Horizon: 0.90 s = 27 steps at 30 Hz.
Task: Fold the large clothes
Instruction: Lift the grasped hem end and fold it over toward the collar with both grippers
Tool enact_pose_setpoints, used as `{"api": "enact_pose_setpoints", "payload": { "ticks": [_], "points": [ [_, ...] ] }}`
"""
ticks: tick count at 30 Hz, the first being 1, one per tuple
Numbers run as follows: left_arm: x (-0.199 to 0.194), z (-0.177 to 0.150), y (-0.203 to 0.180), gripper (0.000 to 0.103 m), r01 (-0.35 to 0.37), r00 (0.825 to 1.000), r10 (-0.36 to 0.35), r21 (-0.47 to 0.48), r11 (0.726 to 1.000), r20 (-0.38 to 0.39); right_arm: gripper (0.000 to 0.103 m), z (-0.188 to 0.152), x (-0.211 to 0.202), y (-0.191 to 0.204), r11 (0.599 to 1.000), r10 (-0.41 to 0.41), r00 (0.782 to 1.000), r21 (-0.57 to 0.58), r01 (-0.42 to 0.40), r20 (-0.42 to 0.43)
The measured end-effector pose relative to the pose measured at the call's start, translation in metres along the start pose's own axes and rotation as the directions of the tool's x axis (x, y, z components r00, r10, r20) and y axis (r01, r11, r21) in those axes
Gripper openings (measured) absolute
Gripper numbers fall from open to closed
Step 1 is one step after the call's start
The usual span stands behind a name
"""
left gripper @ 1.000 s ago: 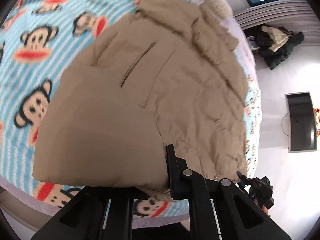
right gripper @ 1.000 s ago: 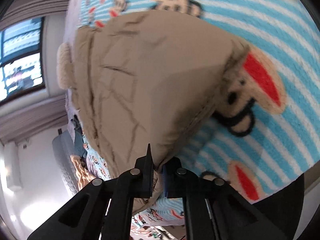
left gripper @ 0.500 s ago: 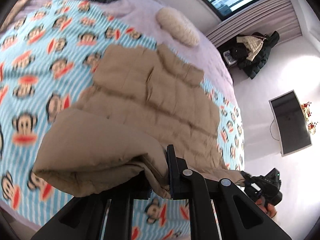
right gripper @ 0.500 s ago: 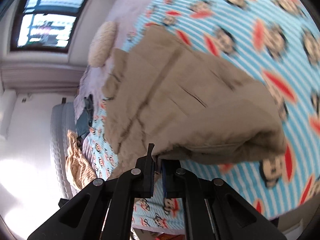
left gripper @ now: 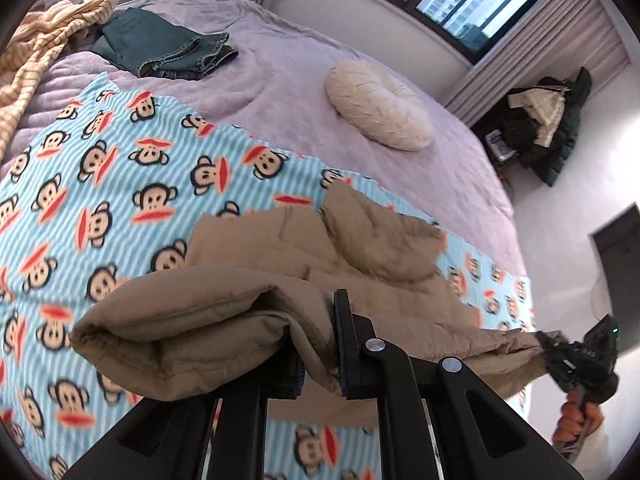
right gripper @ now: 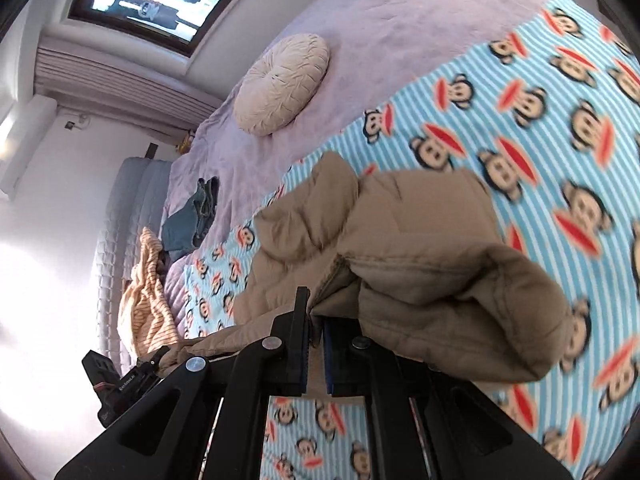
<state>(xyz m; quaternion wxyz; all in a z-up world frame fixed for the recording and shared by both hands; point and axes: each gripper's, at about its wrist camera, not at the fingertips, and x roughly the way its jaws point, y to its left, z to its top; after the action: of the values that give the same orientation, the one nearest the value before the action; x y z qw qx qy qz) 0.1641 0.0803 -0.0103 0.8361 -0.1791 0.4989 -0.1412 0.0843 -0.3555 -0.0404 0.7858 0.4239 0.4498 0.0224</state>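
A tan padded jacket [left gripper: 248,312] hangs lifted above the monkey-print blanket [left gripper: 100,184] on the bed. My left gripper [left gripper: 320,344] is shut on one edge of the jacket, with a sleeve drooping to its left. My right gripper [right gripper: 316,332] is shut on the other edge of the jacket [right gripper: 420,248], with a sleeve drooping to its right. The right gripper also shows in the left wrist view [left gripper: 576,356], with jacket cloth stretched to it. The far part of the jacket with the collar sags down toward the blanket [right gripper: 540,92].
A round cream cushion [left gripper: 380,104] and folded jeans [left gripper: 168,48] lie on the lilac bedspread [left gripper: 280,64] beyond the blanket. A striped beige cloth [left gripper: 44,36] lies at the bed's head. Dark coats [left gripper: 548,120] are piled by the window wall.
Both grippers have risen with the jacket's edge. The jacket, flat on the blanket a second ago, now hangs between them, and more of the bed and room shows.
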Motion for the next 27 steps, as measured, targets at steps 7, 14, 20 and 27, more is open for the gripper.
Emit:
{"api": "enact_pose_setpoints", "payload": {
  "ticks": [7, 14, 20, 27],
  "points": [
    [0.101, 0.035, 0.021, 0.014, -0.056, 0.995, 0.058, 0.032, 0.998, -0.079, 0.006, 0.040, 0.093, -0.031, 0.994, -0.068, 0.997, 0.091, 0.066, 0.020],
    [0.189, 0.038, 0.041, 0.014, -0.046, 0.991, 0.053, 0.061, 0.997, -0.123, 0.006, 0.049, 0.158, -0.075, 0.982, -0.109, 0.994, 0.158, 0.107, 0.001],
    [0.201, 0.036, 0.053, 0.017, -0.015, 0.995, 0.016, 0.010, 1.000, -0.101, 0.009, 0.056, 0.167, -0.074, 0.988, -0.118, 0.992, 0.097, 0.121, -0.033],
    [0.147, 0.038, 0.035, 0.077, -0.068, 0.997, 0.063, 0.103, 0.992, 0.053, 0.076, 0.056, 0.132, -0.046, 0.994, -0.111, 0.994, 0.011, 0.111, 0.019]
  ]
}}
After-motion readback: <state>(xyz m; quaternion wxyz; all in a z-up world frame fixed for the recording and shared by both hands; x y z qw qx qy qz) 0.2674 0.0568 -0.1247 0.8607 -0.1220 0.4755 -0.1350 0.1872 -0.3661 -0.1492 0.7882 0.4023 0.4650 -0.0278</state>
